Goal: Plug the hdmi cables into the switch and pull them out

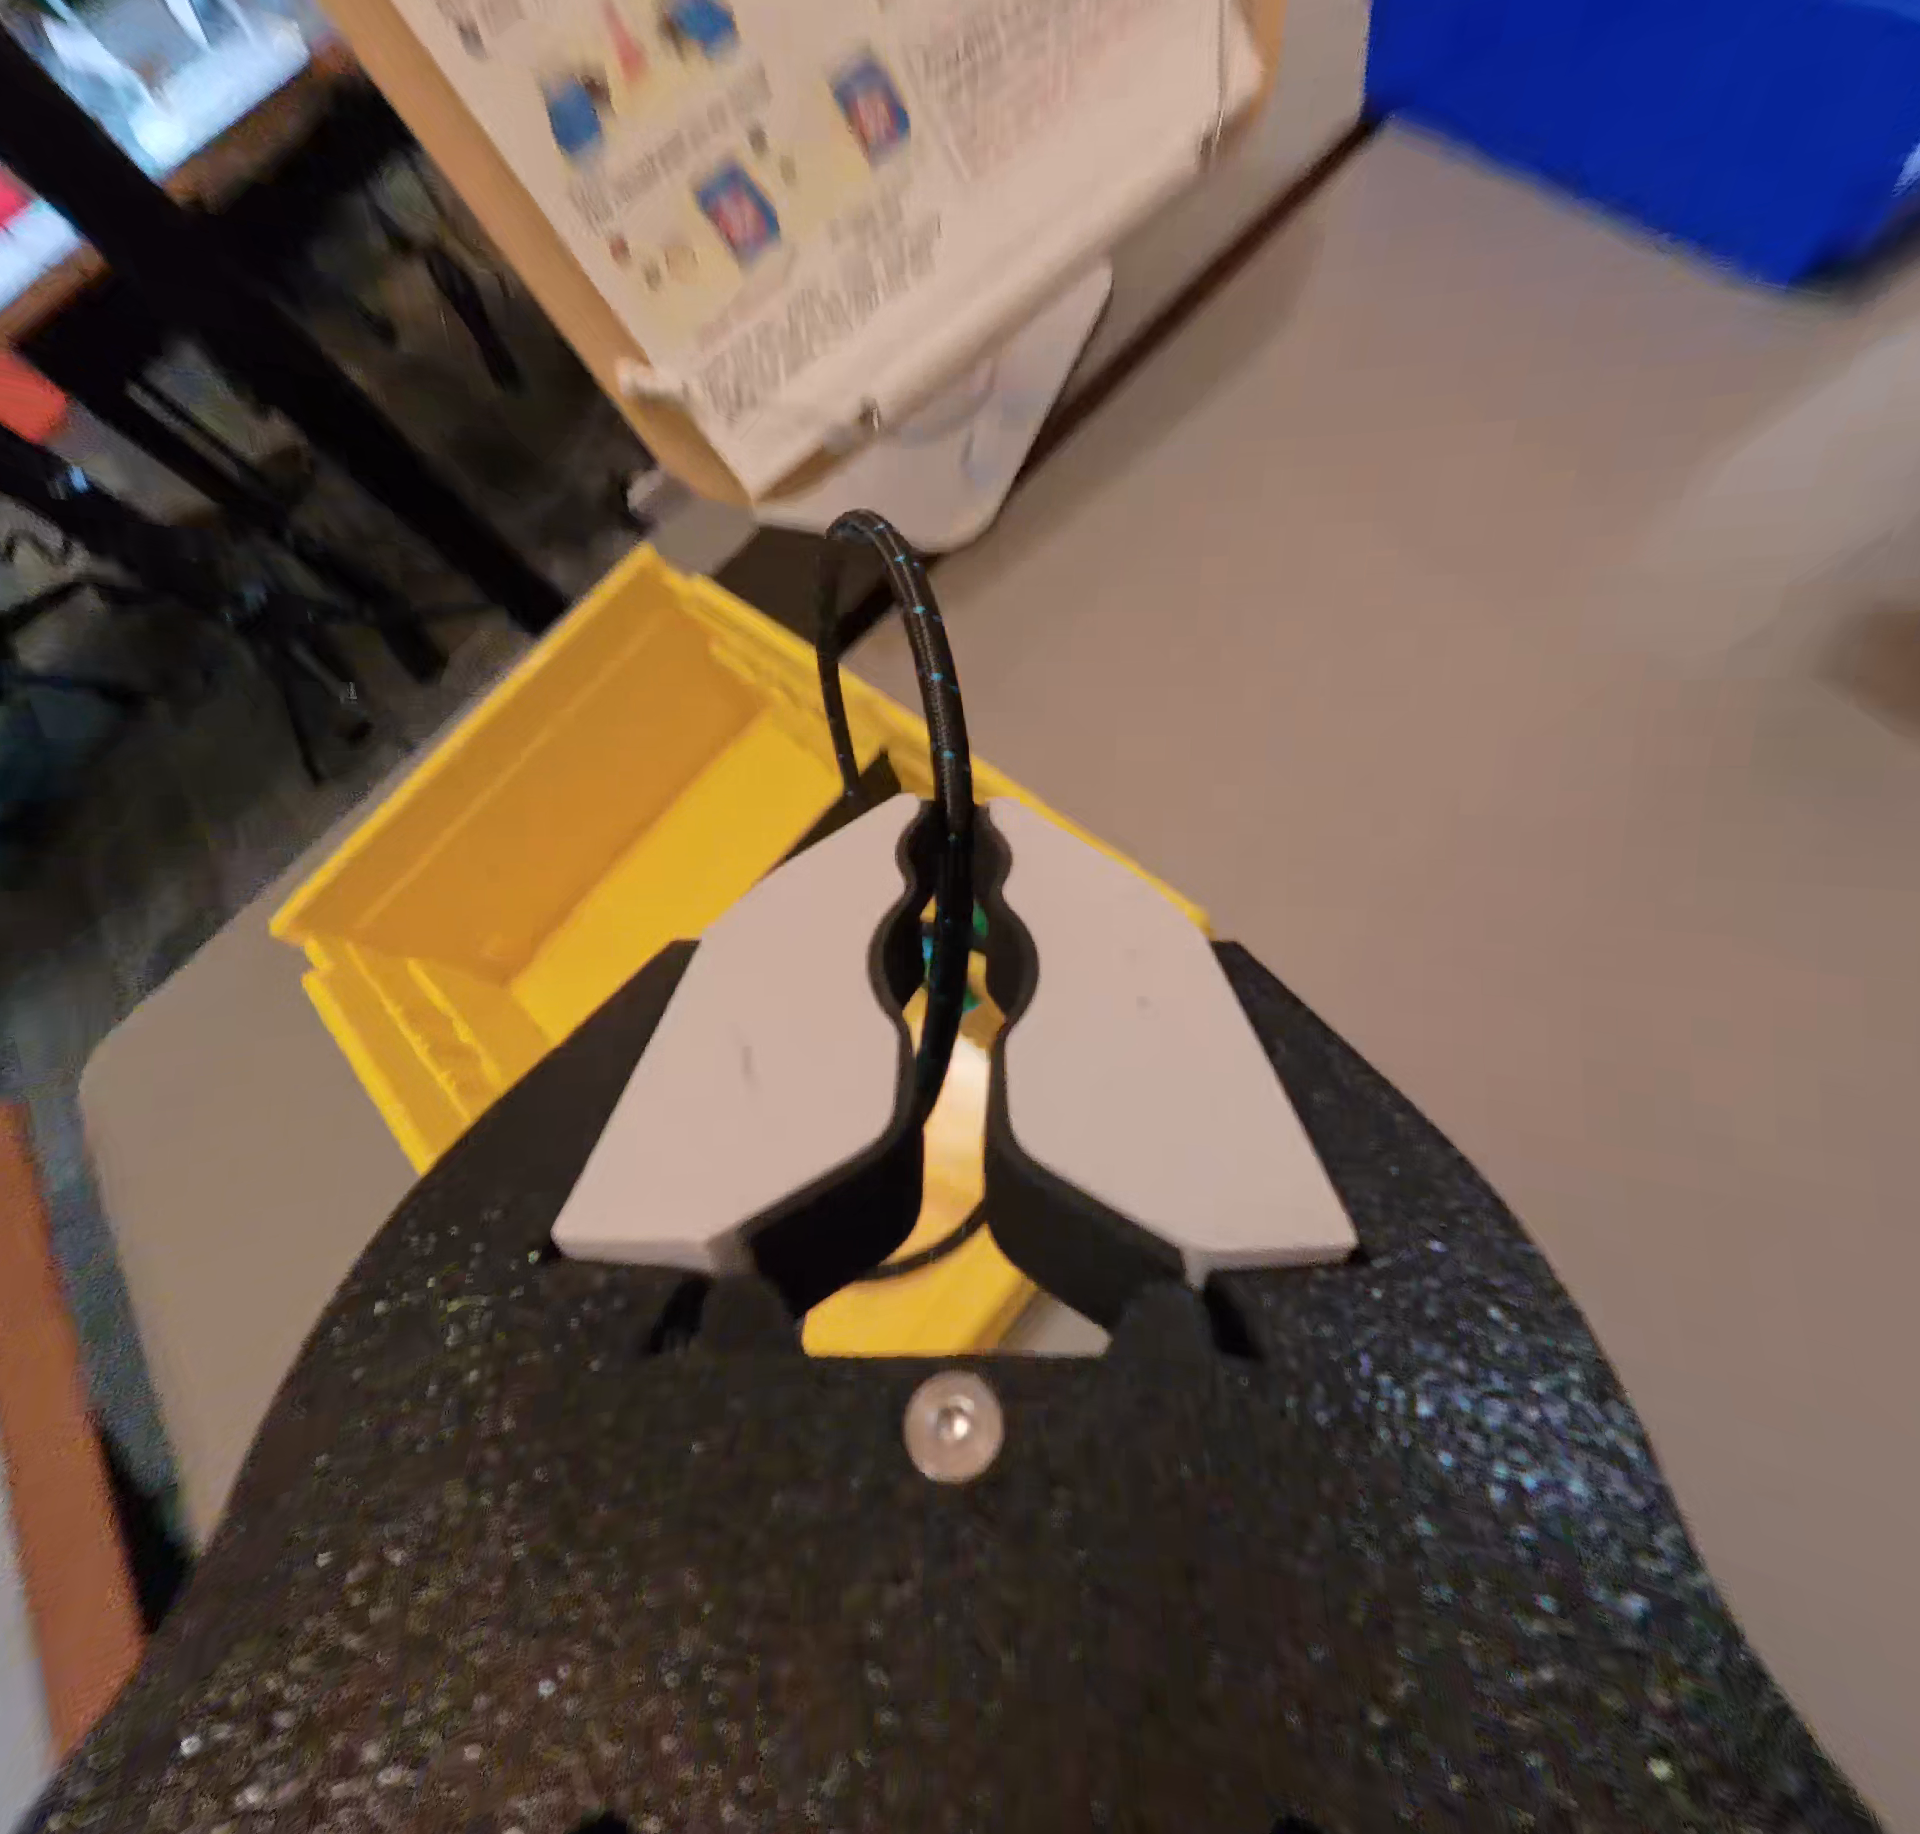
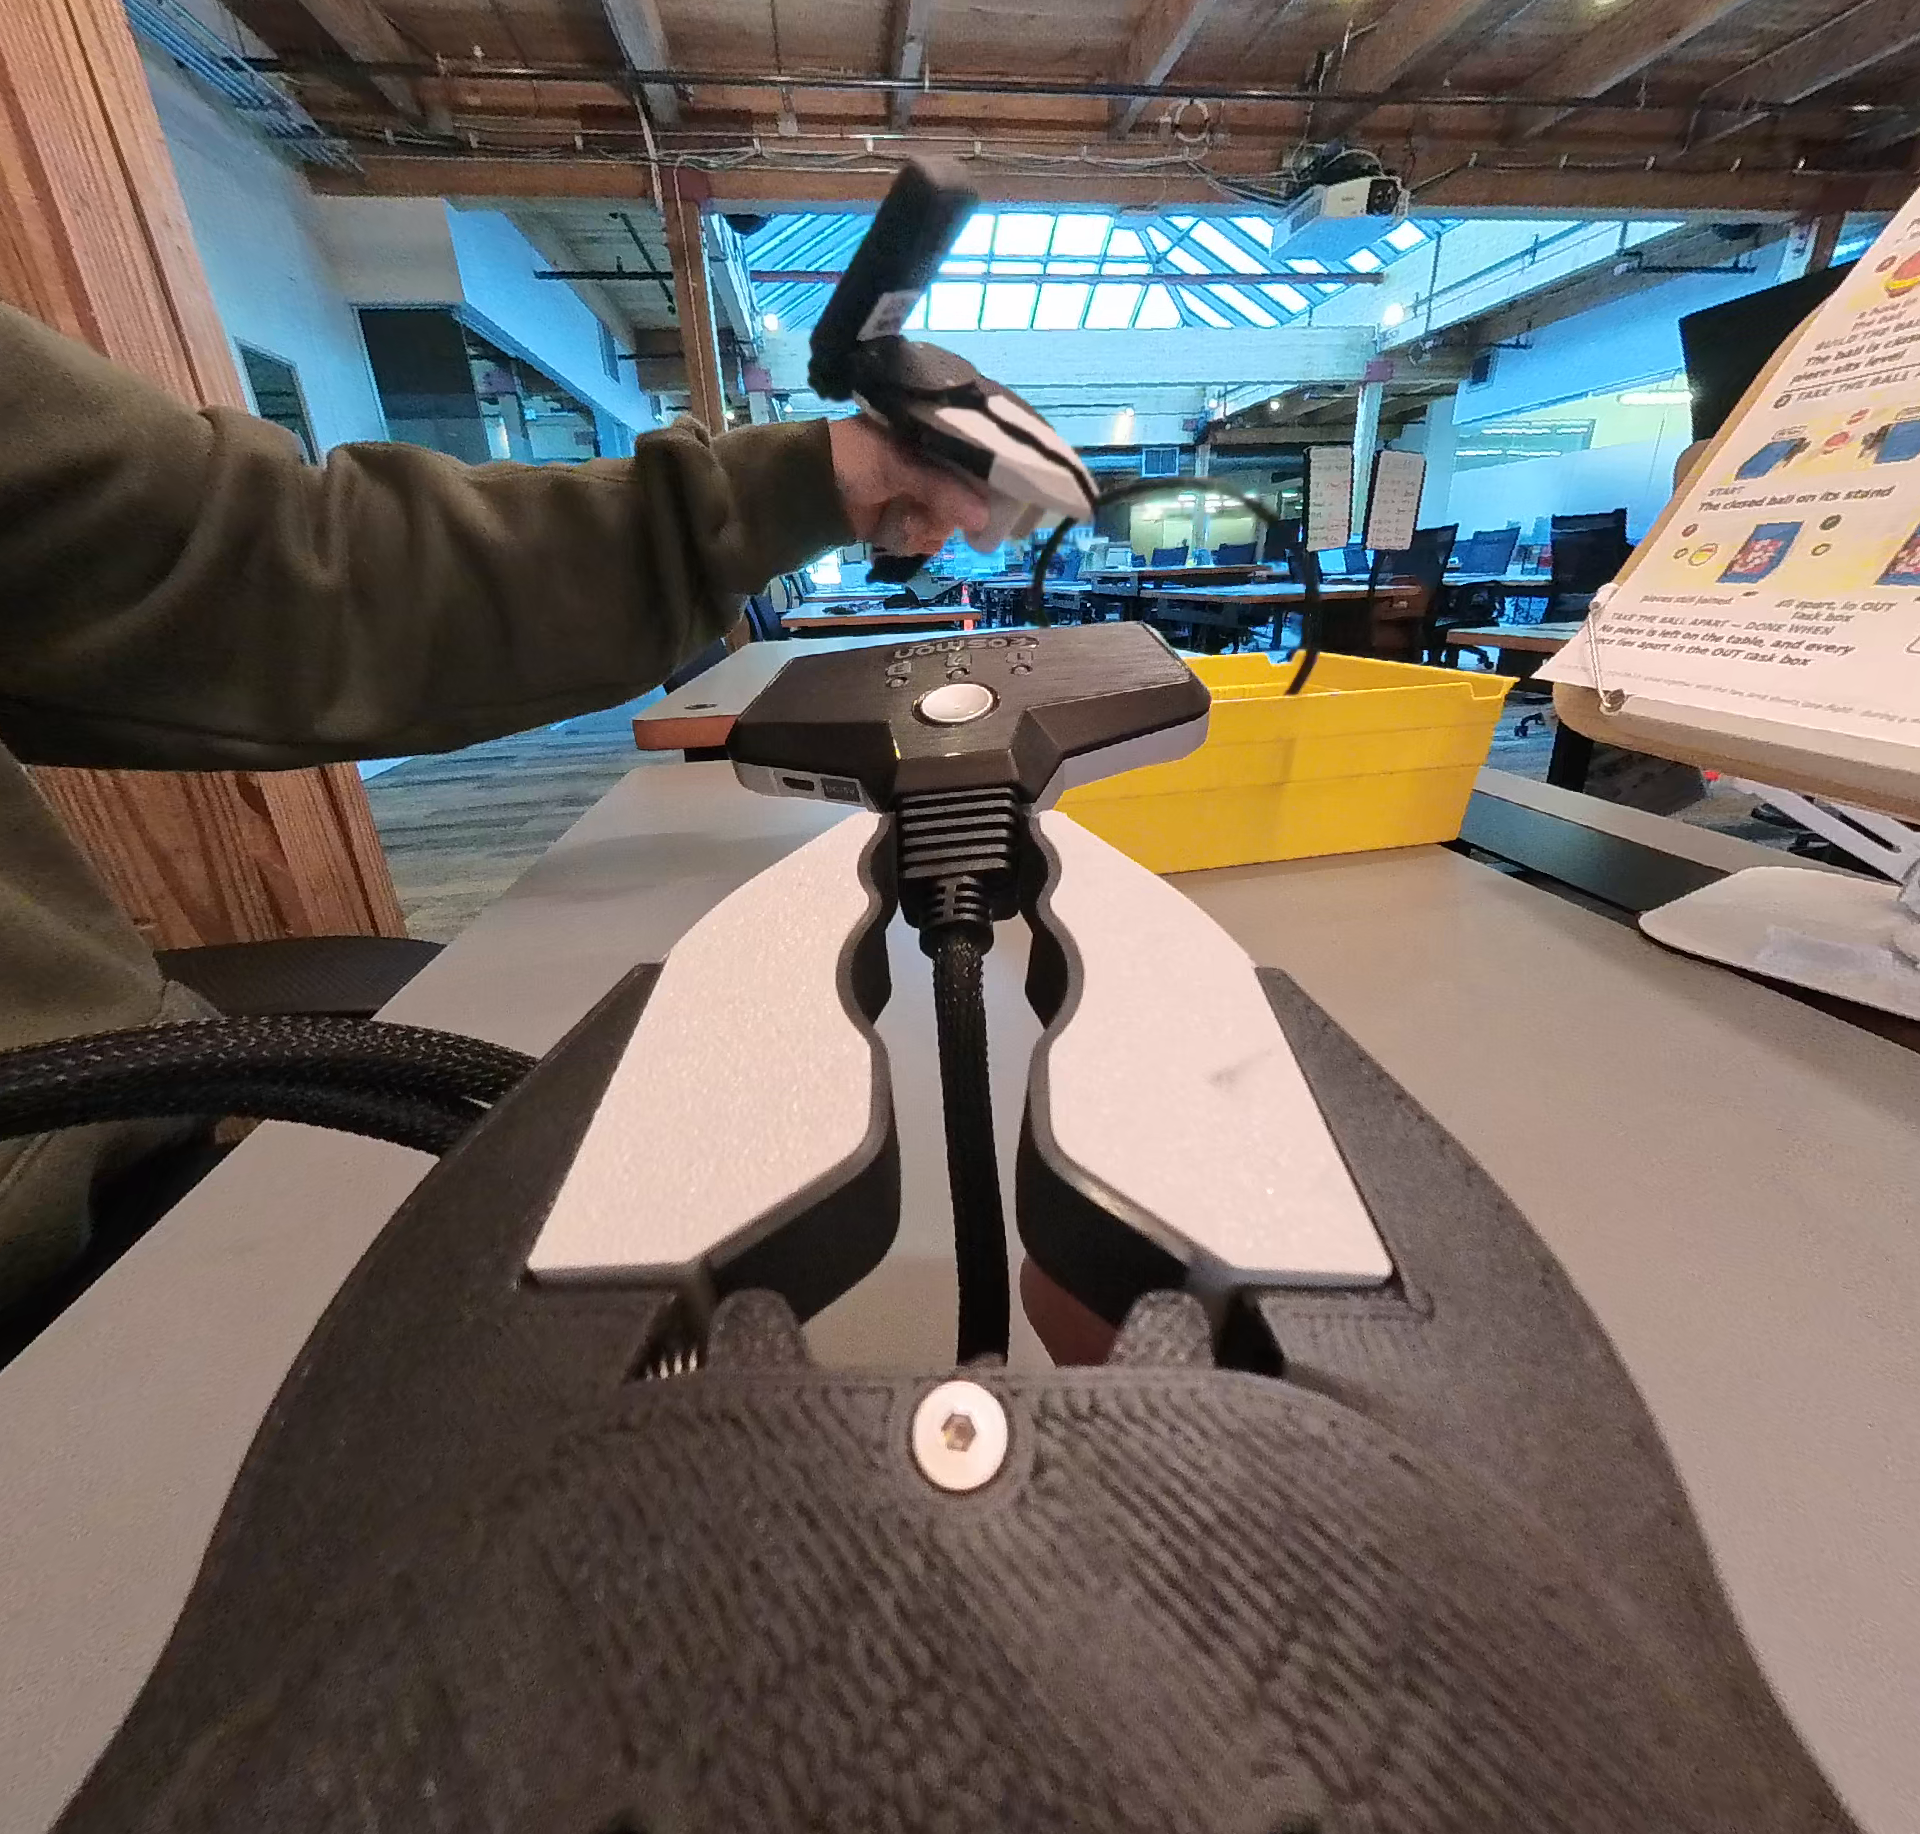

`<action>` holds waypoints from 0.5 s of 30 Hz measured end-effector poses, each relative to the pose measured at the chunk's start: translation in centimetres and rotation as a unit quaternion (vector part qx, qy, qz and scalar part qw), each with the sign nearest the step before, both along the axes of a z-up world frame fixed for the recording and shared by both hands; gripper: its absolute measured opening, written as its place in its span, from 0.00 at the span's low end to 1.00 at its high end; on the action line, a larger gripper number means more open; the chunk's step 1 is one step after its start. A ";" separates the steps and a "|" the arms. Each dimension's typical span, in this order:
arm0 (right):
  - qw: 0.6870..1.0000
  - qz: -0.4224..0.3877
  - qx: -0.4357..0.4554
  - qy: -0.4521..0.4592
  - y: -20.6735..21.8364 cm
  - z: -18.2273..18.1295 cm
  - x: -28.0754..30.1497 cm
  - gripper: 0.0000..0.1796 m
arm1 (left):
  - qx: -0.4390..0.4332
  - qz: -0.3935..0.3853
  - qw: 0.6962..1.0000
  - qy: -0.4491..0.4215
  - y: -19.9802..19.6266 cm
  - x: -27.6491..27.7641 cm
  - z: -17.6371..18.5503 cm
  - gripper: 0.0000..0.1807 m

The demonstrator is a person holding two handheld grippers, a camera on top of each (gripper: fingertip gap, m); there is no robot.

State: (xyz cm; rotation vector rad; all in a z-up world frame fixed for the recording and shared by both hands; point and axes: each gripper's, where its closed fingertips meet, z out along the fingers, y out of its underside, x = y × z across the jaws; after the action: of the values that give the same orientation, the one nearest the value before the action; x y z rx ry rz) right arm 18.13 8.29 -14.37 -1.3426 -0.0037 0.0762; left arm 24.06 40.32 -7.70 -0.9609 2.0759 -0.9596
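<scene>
My left gripper is shut on a thin black braided HDMI cable that loops up and forward, held above the yellow bin. In the right wrist view the left gripper is raised in the air, and the cable arcs from it down into the bin. My right gripper is shut on the ribbed strain relief of the black HDMI switch. It holds the switch level, just above the grey table. The switch's own thick braided cable runs back between my fingers.
A yellow bin stands at the table's far side. An instruction sheet on a clipboard stand is at the right, also in the left wrist view. A blue bin sits far right. A person's green sleeve reaches across at left.
</scene>
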 end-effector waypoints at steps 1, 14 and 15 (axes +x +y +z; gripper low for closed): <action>1.000 -0.001 0.000 0.000 0.0 0.0 0.0 0.12 | -0.013 0.000 0.999 -0.030 0.1 0.1 0.9 0.03; 1.000 0.000 0.004 0.001 -0.1 0.1 0.1 0.12 | -0.096 -0.126 0.958 -0.238 -4.4 -3.9 5.6 0.03; 1.000 -0.002 0.006 0.002 -0.2 0.1 0.1 0.12 | -0.099 -0.158 0.956 -0.229 -5.7 -4.8 5.3 0.03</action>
State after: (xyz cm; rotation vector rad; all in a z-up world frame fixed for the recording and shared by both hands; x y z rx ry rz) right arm 18.23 8.12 -14.26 -1.3298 0.0017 0.0756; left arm 19.24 34.62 -2.39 -0.4395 1.7831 -1.4258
